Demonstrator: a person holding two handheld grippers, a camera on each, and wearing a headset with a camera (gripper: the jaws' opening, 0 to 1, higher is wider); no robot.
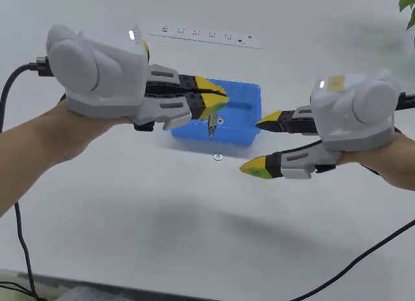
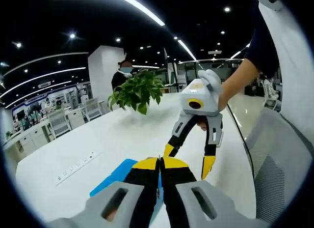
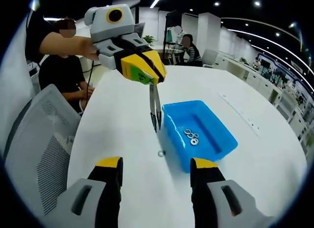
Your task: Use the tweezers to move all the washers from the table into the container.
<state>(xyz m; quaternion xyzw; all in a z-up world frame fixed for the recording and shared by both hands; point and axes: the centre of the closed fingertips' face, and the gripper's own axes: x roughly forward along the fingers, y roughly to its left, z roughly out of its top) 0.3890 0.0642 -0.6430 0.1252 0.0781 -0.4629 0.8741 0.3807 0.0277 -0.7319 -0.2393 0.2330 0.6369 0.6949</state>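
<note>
While the left gripper (image 1: 219, 98) is pressing its yellow-tipped jaws together on the tweezers (image 1: 211, 126), the slim tool is hanging point-down at the front edge of the blue container (image 1: 194, 133). In the right gripper view the tweezers' tips are hovering just beside the container's near wall, above the white table (image 1: 162, 210). Whether they are pinching anything is too small to tell. 3 washers (image 3: 191, 136) are lying close together on the container's floor. 1 more washer (image 1: 218, 157) is lying on the table just in front of the container, apart from the tweezers' tips. In the head view the right gripper (image 1: 256, 144) is hovering just to the right of that washer, with its 2 jaws spread wide and gripping nothing. A white power strip (image 1: 204, 35) is lying on the table beyond the container, and a leafy plant (image 2: 137, 90) is standing farther off on the same table.
</note>
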